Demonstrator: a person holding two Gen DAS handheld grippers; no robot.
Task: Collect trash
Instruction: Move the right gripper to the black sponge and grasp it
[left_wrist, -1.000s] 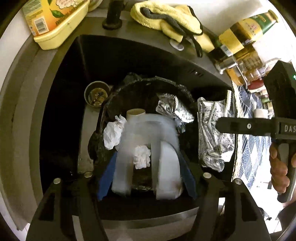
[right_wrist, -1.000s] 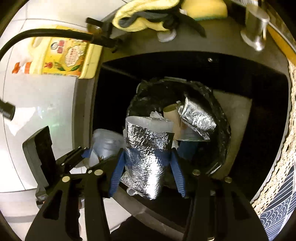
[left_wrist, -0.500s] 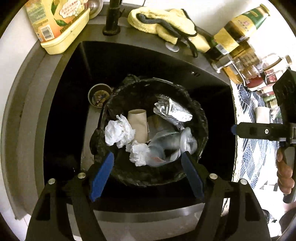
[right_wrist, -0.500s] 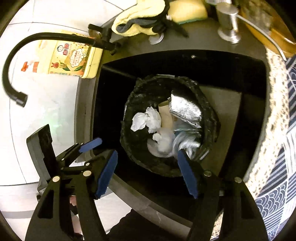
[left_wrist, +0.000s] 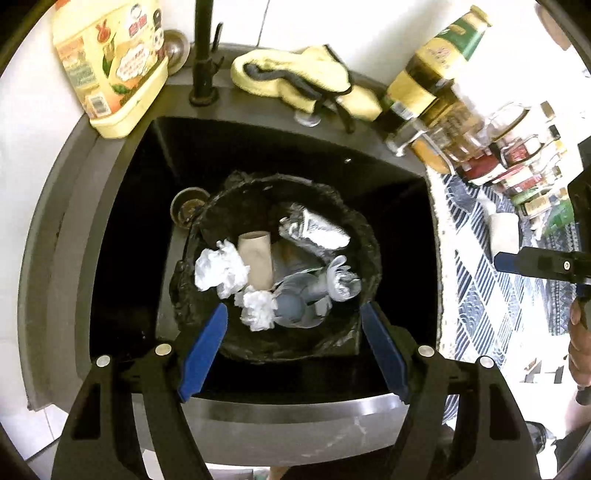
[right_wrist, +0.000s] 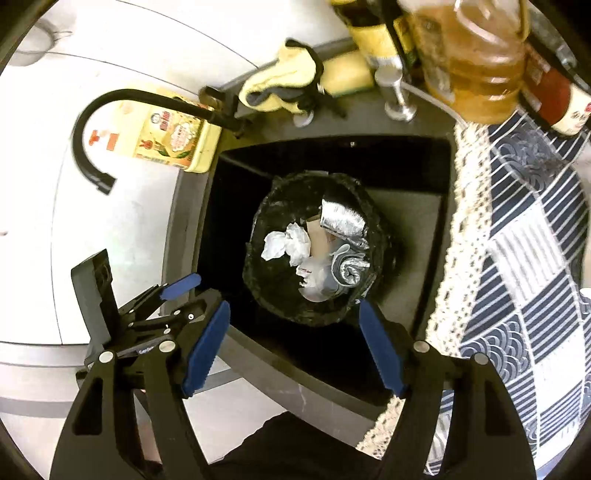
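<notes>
My foil (right_wrist: 341, 221) and cup (left_wrist: 295, 302) have dropped into the bin (left_wrist: 369, 236); left gripper (left_wrist: 293, 347) wide and empty, right gripper (right_wrist: 293, 347) opening, empty.

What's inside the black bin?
In the bin: crumpled tissues, a cardboard tube, a foil pack and a clear plastic bottle. Anything underneath them is covered.

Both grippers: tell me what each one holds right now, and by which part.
Nothing is held. The left gripper is open and empty above the trash bin; the right gripper is opening, also with nothing between its fingers.
</notes>
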